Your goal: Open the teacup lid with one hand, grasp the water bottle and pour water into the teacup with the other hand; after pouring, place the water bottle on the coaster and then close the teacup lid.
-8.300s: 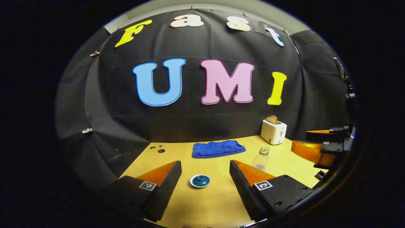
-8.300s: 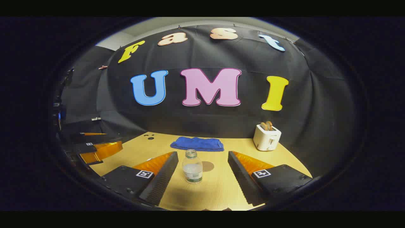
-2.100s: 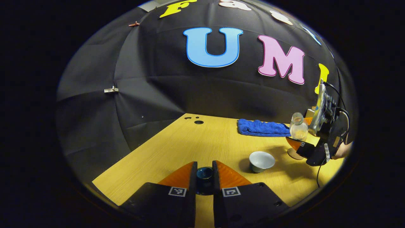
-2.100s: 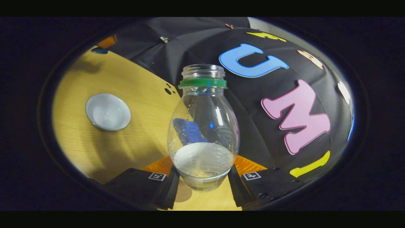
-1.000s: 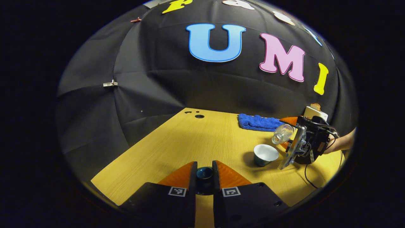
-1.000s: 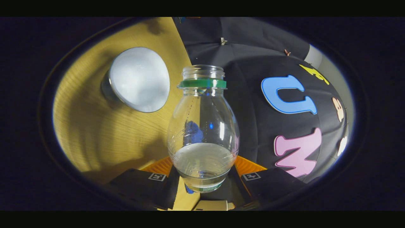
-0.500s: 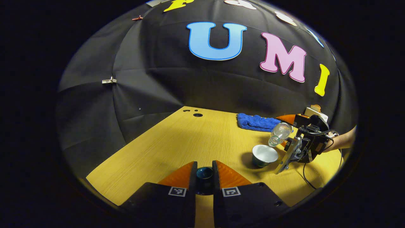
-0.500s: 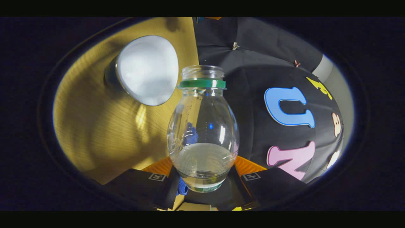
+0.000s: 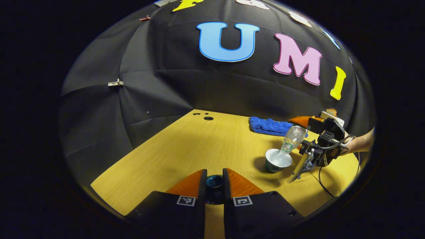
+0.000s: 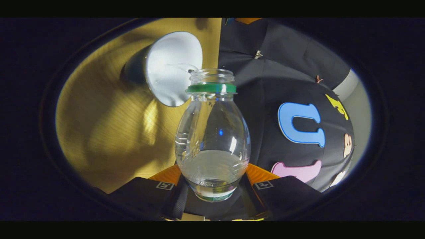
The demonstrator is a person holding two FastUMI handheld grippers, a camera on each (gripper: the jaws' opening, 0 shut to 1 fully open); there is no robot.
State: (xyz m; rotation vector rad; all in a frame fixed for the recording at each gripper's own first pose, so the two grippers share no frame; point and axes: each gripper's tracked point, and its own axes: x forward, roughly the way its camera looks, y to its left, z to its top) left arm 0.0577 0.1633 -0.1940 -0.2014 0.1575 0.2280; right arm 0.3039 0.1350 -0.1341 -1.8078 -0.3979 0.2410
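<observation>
Your left gripper (image 9: 214,186) has its two orange-faced fingers drawn in almost together on the small dark teal teacup lid (image 9: 214,182), which sits pinched between the tips, low over the pale wooden table (image 9: 186,149). Ahead of those tips and off to their right stands the white-lined, dark-sided teacup (image 9: 277,160), uncovered. Your right gripper (image 9: 307,139) reaches in from the far right, a bare forearm (image 9: 360,144) behind it, with its fingers pressed on the lower body of the clear plastic water bottle (image 9: 292,137); the bottle is tipped mouth-down, neck just over the cup's rim.

From the right gripper view, the bottle (image 10: 212,139) stands between that gripper's (image 10: 212,186) fingers, both pressed against its base. Its open mouth with the green neck ring lies against the near edge of the cup (image 10: 172,66), and a thin thread of water seems to cross into the white bowl, though it is faint. Water pools at the gripped end.

Beyond the cup, a folded blue cloth (image 9: 269,126) lies near the table's back edge. Behind your right gripper a white toaster (image 9: 330,115) is mostly hidden. The band at the bottle's base carries print too small to read. Small dark holes (image 9: 206,117) mark the table's far corner
</observation>
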